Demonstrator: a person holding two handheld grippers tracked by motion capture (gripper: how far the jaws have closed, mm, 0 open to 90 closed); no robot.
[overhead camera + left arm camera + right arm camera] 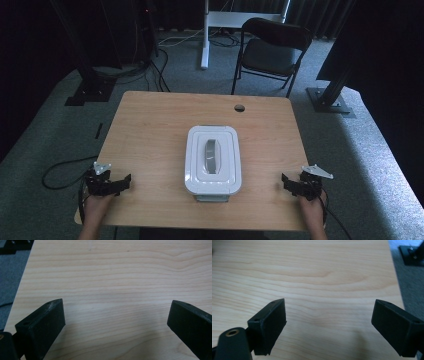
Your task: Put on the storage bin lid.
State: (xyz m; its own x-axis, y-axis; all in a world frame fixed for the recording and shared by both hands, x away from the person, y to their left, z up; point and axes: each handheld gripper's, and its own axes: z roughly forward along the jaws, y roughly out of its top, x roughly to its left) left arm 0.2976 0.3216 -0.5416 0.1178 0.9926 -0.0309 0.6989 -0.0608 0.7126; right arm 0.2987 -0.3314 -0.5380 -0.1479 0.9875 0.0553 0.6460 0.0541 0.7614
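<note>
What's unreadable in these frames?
- Contents of the white box: high view, hidden by its closed lid.
- Front latch on the box: high view, too small to tell if fastened.
- Forearms: high view, cut off by the bottom edge below the left hand-held gripper and right hand-held gripper.

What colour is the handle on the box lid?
Grey; the handle shows best in the high view.

Light wooden table w/ rounded corners point(150, 125), small round cable hole point(239, 107) near its far edge. Grey carpet floor point(50, 130) all around. Black folding chair point(272, 50) behind table, far right, well apart from it. White metal desk leg point(204, 37) left of chair. Black cables point(150, 75) across carpet at far left; black frame post w/ base plate point(330, 95) on right.
</note>
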